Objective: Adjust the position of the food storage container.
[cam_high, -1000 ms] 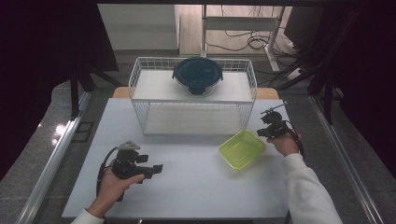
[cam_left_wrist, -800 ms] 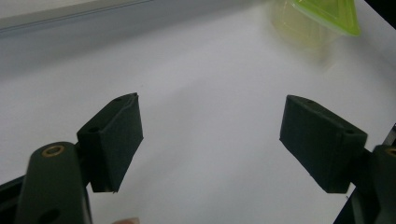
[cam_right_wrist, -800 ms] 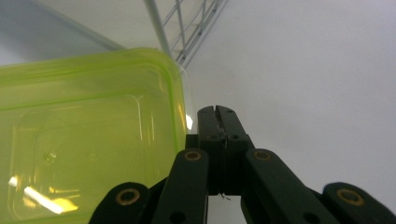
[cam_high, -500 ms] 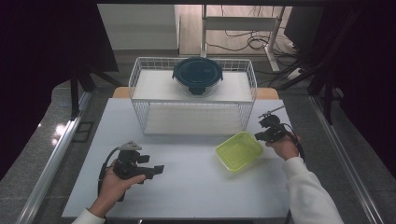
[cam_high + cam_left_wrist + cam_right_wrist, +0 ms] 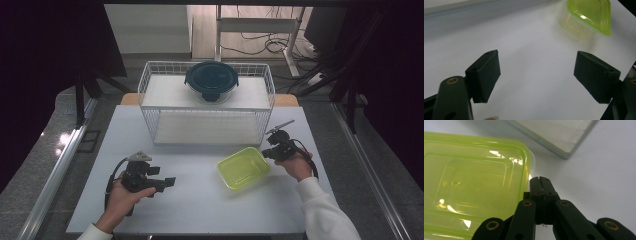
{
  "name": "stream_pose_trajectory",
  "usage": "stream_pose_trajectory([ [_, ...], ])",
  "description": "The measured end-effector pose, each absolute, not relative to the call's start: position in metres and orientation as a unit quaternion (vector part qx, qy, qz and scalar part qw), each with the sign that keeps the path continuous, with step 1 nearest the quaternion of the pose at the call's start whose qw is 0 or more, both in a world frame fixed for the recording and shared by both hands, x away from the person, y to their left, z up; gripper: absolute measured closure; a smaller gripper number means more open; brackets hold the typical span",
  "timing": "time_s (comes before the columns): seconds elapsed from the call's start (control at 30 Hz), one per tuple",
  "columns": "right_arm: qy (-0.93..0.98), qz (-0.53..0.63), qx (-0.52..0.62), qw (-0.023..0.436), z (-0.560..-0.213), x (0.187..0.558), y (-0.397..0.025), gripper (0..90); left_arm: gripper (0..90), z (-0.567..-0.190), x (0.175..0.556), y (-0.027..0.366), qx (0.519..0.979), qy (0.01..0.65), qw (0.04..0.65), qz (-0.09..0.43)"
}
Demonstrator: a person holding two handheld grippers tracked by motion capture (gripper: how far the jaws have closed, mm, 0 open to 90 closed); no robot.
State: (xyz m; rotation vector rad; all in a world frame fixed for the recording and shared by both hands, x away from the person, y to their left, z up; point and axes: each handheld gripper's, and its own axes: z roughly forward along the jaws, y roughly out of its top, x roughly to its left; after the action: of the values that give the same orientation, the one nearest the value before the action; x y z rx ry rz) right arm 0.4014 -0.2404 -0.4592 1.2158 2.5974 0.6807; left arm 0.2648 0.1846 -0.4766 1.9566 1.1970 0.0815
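container (image 5: 243, 167) sits just left of closed right tongs (image 5: 267, 152)

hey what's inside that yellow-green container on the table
Nothing shows inside the yellow-green container: its see-through lid reveals only a bare bottom. The corner beneath the right gripper is covered.

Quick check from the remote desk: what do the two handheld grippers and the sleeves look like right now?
Both grippers, left and right, are black with blocky jaw pads and brass-coloured pivot rivets. The left one carries a grey three-cornered plate. A black cable loops from it, and another trails from the right one. Both sleeves are white.
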Motion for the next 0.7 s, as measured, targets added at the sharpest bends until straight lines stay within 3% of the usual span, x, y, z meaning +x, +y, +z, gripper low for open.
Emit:
stream_pose_trajectory([
  [0.7, 0.89, 0.24, 0.379, 0.082, -0.466, 0.388, -0.206, 89.1, 20.9, -0.477, 0.265, 0.186, 0.777, 0.476, 0.411, 0.031],
])
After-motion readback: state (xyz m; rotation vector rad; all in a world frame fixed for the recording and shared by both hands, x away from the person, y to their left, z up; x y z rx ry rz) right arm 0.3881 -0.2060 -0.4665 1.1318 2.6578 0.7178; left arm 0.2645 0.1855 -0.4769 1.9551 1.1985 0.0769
